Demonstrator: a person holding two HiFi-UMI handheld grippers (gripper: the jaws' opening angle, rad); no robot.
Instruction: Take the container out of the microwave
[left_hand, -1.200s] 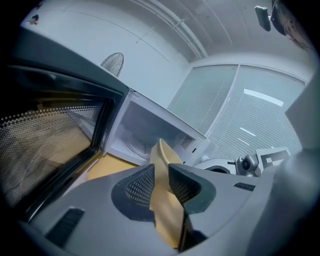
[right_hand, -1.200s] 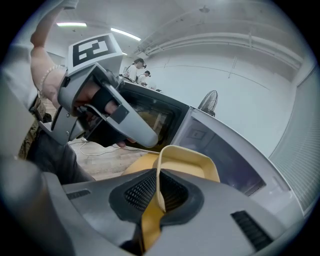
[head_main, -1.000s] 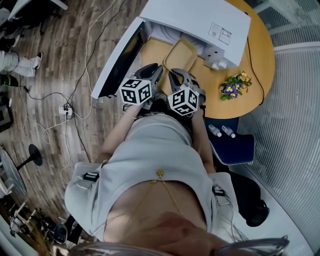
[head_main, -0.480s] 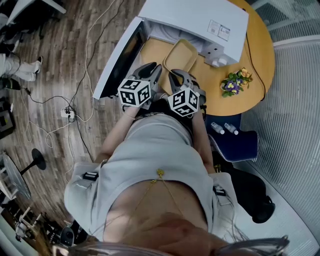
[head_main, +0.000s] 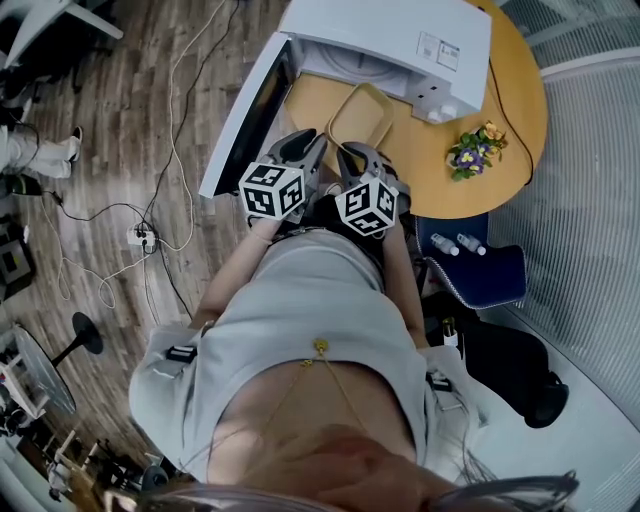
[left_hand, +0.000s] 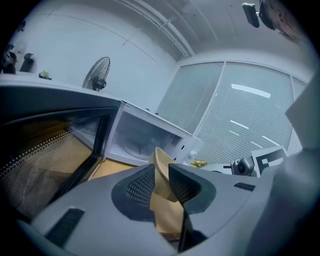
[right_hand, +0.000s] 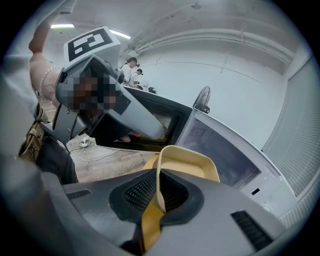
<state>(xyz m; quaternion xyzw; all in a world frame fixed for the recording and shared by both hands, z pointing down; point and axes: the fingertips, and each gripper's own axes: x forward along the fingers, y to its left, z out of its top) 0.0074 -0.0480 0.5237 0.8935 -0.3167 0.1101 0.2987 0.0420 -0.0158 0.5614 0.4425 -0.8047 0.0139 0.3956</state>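
Note:
The white microwave (head_main: 390, 40) stands on a round wooden table (head_main: 520, 110) with its door (head_main: 245, 110) swung open to the left. A tan, shallow container (head_main: 362, 115) is just in front of the microwave's opening, outside the cavity. My left gripper (head_main: 314, 150) and right gripper (head_main: 350, 158) both reach its near rim. In the left gripper view the container's wall (left_hand: 165, 215) runs between the pads of the left gripper (left_hand: 161, 172), which is shut on it. In the right gripper view the right gripper (right_hand: 159, 187) pinches the thin rim of the container (right_hand: 192, 162).
A small bunch of flowers (head_main: 472, 160) and a white plug block (head_main: 440, 105) lie on the table right of the container. Two small bottles (head_main: 455, 244) rest on a blue chair (head_main: 480, 285). Cables and a power strip (head_main: 140, 237) lie on the wooden floor at the left.
Both grippers, with the container held between them, have drawn slightly back from the microwave toward the person. The jaws have stayed as they were.

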